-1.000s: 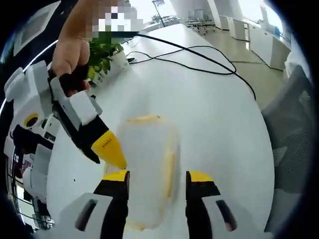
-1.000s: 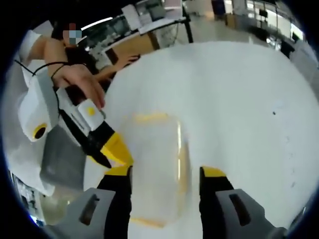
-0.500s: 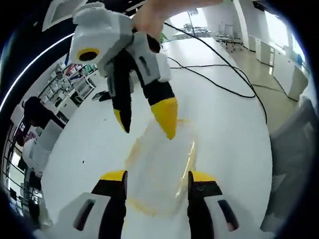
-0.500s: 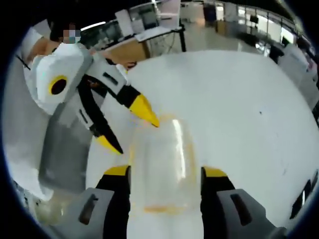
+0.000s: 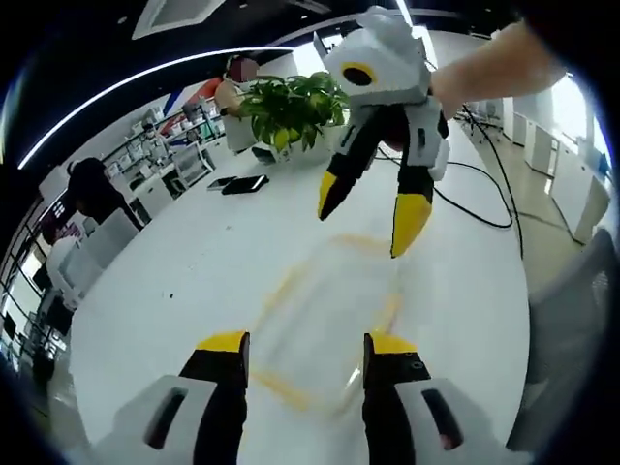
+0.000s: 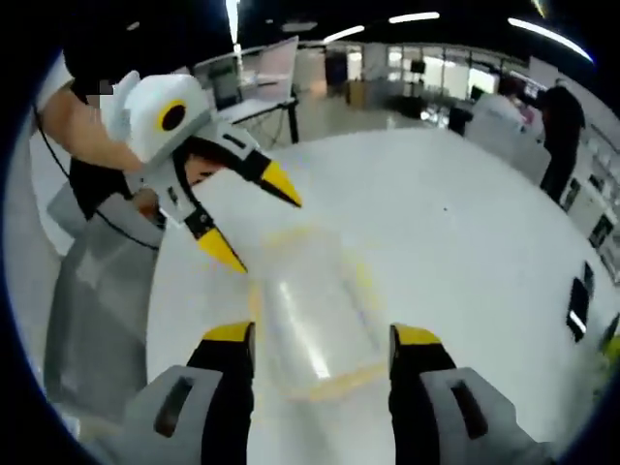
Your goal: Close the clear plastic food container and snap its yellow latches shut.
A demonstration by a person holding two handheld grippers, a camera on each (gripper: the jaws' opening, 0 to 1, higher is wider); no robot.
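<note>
the clear plastic food container with yellow latches (image 5: pixel 325 325) is seen blurred on the white bench (image 5: pixel 184 281), just ahead of the left tool (image 5: pixel 302 347), whose jaws are parted and empty. the right tool (image 5: pixel 373 218) is held above the container's far end, open and holding nothing. whether the latches are snapped cannot be told; pressing one down is judged next. an open office with a potted green plant (image 5: pixel 291 107) and black cables (image 5: pixel 489 199) is visible.
</note>
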